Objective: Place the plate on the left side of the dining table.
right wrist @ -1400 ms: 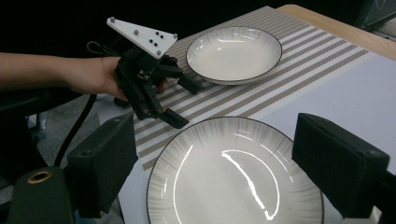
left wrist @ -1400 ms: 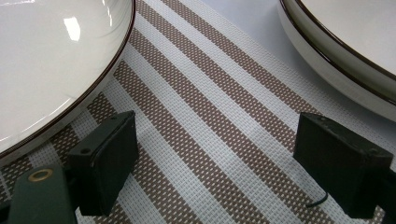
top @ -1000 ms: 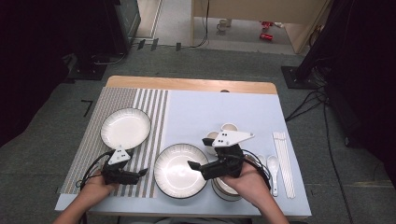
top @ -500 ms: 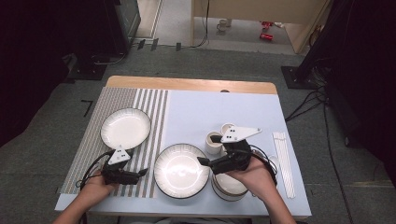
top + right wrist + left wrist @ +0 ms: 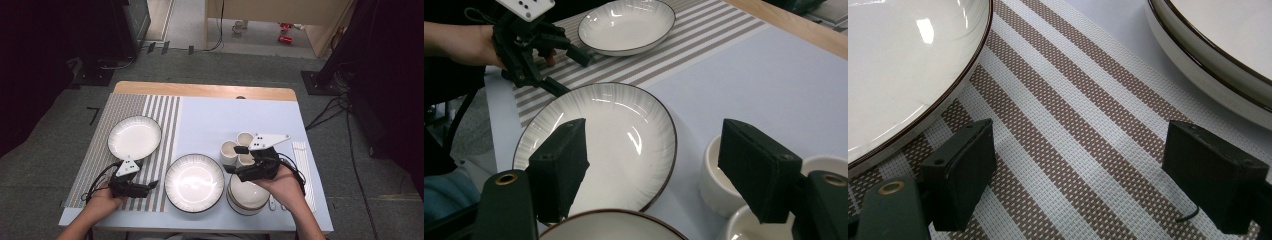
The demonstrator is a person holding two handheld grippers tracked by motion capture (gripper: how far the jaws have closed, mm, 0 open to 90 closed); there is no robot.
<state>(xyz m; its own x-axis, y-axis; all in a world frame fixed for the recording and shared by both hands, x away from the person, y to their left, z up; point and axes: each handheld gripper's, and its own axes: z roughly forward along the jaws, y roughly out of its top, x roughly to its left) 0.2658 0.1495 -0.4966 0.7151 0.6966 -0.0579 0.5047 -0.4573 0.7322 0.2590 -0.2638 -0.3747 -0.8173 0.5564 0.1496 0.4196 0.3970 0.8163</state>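
Two white dark-rimmed plates, three small white cups, one bowl stack. Left gripper spread, empty; right gripper, shifted toward the cups, narrowing, empty.

Both plates are glossy white with a thin dark brown rim: the plain one sits on the placemat, the ribbed one on the pale blue table cover. The placemat is woven, brown and white stripes (finer stripes toward its outer side, broad ones by the cover). Small cups are plain white. The bowl is white with a brown band near its base. Both grippers are black with a light grey plate on top, left and right. The wooden table edge is a light tan.
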